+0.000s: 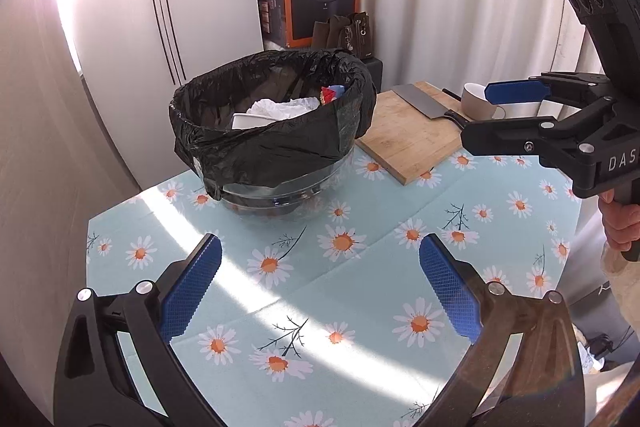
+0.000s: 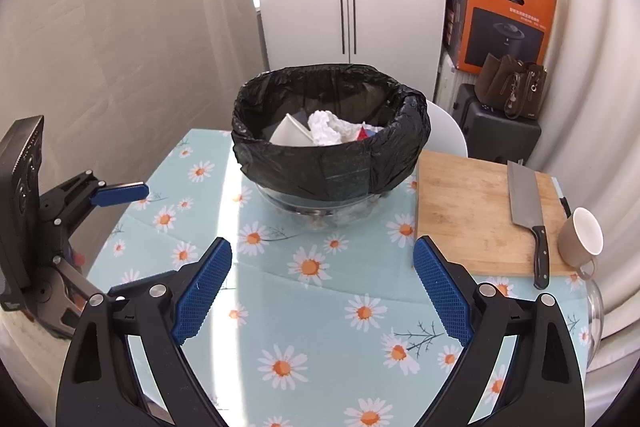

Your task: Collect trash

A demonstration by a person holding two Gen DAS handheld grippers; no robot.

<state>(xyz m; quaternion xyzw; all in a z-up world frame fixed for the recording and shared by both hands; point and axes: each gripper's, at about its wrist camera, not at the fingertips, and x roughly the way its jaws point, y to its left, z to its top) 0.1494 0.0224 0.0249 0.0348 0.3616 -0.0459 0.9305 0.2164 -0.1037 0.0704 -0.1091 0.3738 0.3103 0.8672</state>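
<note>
A clear bowl lined with a black trash bag stands on the daisy-print table. Inside lie crumpled white paper, a white box and a red and blue scrap. My left gripper is open and empty, above the table in front of the bowl; it also shows in the right wrist view at the left. My right gripper is open and empty, in front of the bowl; in the left wrist view it hovers at the right over the board.
A wooden cutting board lies right of the bowl with a cleaver on it. A beige mug sits at its edge. An orange box and a brown bag stand behind.
</note>
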